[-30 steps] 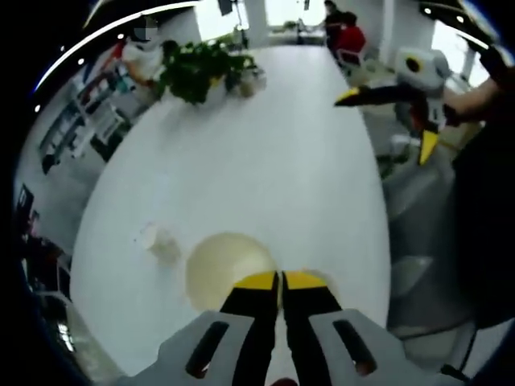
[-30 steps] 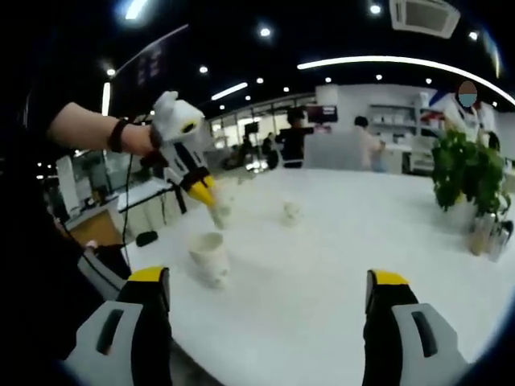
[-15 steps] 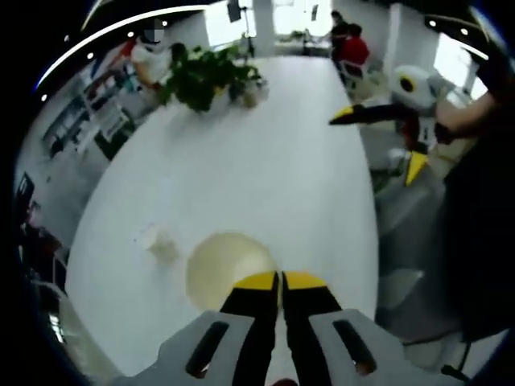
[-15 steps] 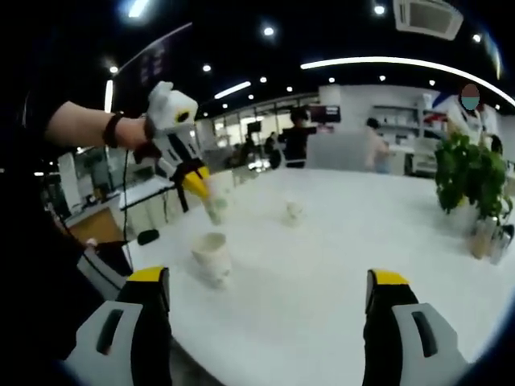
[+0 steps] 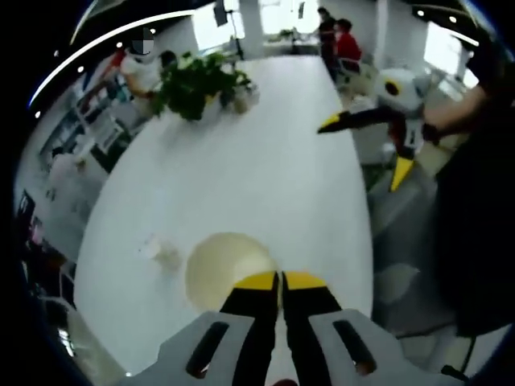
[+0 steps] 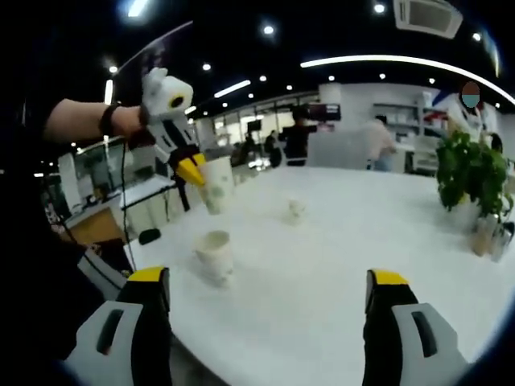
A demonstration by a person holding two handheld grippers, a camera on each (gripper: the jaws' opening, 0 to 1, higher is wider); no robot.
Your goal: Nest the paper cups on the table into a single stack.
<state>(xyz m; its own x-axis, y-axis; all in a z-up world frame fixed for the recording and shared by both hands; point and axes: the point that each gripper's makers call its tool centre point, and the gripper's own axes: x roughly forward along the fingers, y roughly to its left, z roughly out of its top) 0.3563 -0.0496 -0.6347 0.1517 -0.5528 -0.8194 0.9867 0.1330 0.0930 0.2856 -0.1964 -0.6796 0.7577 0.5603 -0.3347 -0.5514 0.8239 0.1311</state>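
between the left gripper (image 6: 191, 170) fingers, pressed on its rim, a paper cup (image 6: 216, 185) hangs above the desk (image 6: 338, 265). right gripper (image 6: 265, 293) fingers stand apart, empty. next i would lower it into the standing cup (image 6: 215, 256); a third cup (image 6: 295, 211) waits farther off.

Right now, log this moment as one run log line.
left gripper: shut on paper cup, held above table | right gripper: open, empty | standing cup below, small cup beyond | nesting: not yet done

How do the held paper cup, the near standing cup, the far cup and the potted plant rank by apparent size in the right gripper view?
1. Green leafy potted plant
2. White paper cup in the left claw and near standing white paper cup: alike, unranked
3. Far small white cup, possibly just distance
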